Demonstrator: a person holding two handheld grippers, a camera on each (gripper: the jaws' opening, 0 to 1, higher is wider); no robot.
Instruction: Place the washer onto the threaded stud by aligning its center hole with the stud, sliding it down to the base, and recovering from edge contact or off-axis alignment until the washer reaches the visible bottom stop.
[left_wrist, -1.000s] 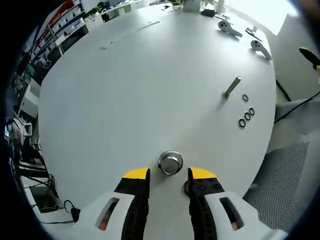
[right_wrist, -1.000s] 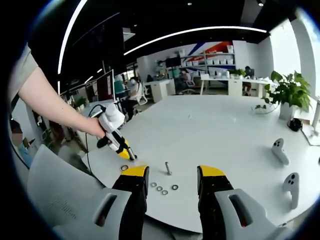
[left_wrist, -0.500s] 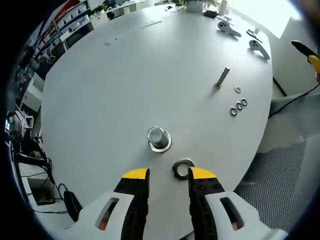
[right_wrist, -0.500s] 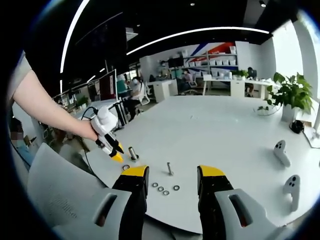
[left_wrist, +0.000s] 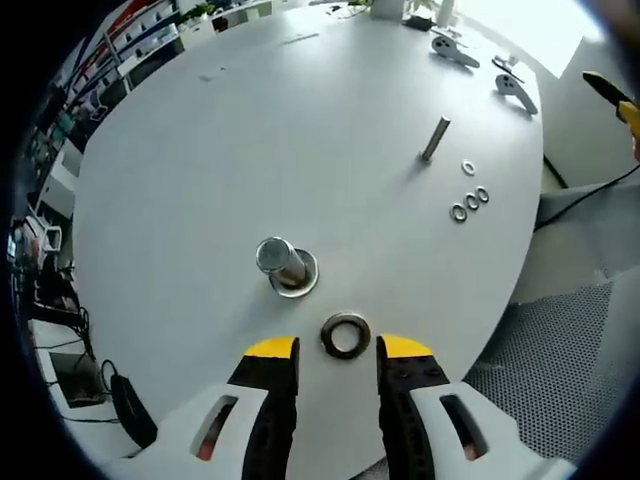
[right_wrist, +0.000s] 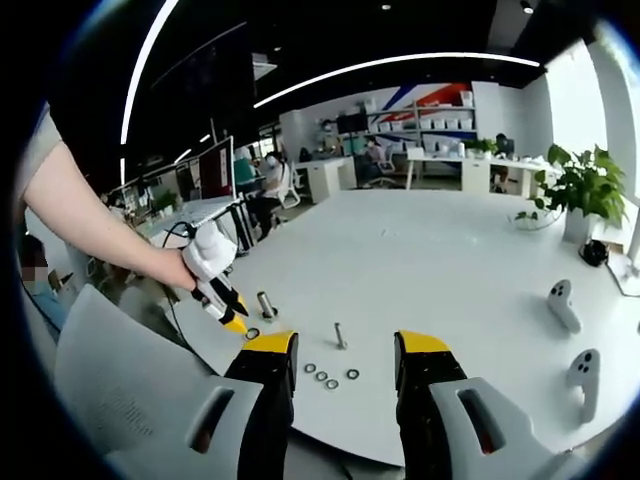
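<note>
Backing off from where it sat a second ago, my left gripper (left_wrist: 338, 352) now looks down on the large stud (left_wrist: 281, 264), which has slid up and to the left in the left gripper view, and the big washer (left_wrist: 346, 335) has come out from under the jaws. That washer lies flat on the white table (left_wrist: 250, 130), just ahead of my yellow fingertips (left_wrist: 272, 350), near the stud but not on it. My left jaws stand apart and hold nothing.

Further right on the table in that view I see a thin bolt (left_wrist: 434, 139) standing, with four small washers (left_wrist: 470, 196) beside it, and two controllers (left_wrist: 515, 92) near the far edge.

My worry is the pick: the washer lies flat and thin, close to the table edge, so my tips could skid on its rim and push it off the edge. If I do lift it tilted, its hole may catch on the stud's top and hang off-axis. The stud already seems to carry a ring at its foot; whether that is a washer or a flange I cannot tell, nor can I make out the threads.

From the right gripper view, my right gripper (right_wrist: 344, 355) hangs back above the table's near edge, jaws apart and empty. My left gripper shows there at the left, held by my hand (right_wrist: 178, 266), over the stud and washer, which are tiny. A grey chair back (right_wrist: 110, 400) cuts off the lower left.
</note>
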